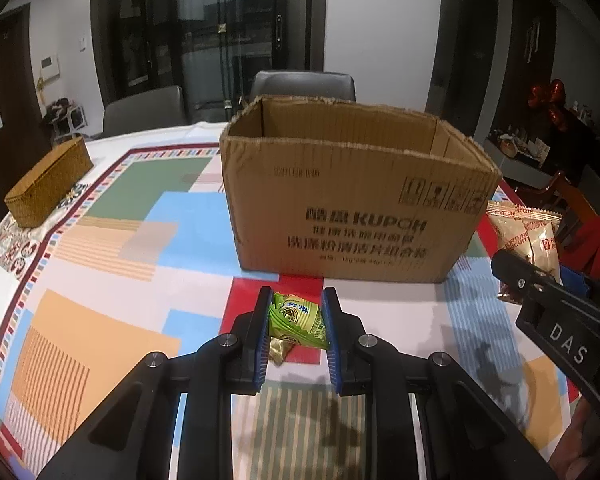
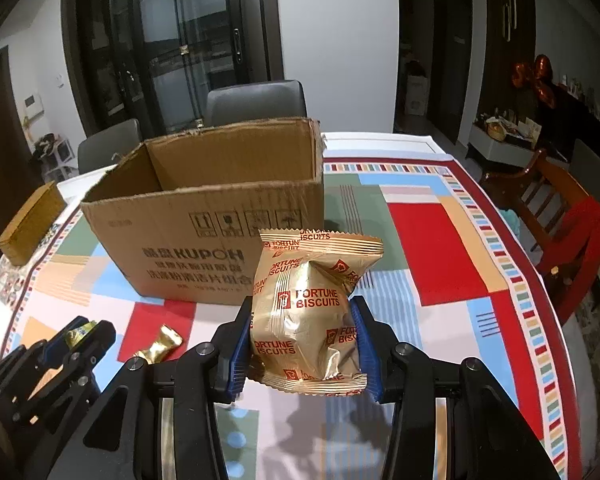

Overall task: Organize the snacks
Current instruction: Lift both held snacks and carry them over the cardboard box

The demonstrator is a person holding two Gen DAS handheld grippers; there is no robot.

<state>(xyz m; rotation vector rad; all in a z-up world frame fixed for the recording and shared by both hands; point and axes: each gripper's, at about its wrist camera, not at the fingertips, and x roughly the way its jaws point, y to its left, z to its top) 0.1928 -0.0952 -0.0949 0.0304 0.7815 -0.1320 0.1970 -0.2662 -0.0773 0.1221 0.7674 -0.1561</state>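
Fingers of left gripper (image 1: 297,322) pinch green snack packet (image 1: 296,320); right gripper (image 2: 302,334) clamps gold biscuit bag (image 2: 308,312). Both held above tabletop (image 1: 112,248), facing open cardboard box (image 1: 352,216), likely for dropping in.

Dim indoor light, soft shadows, strong fisheye bending, dark corners.

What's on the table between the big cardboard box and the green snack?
Only bare patterned tablecloth lies between the cardboard box and the green snack, as the left wrist view shows.
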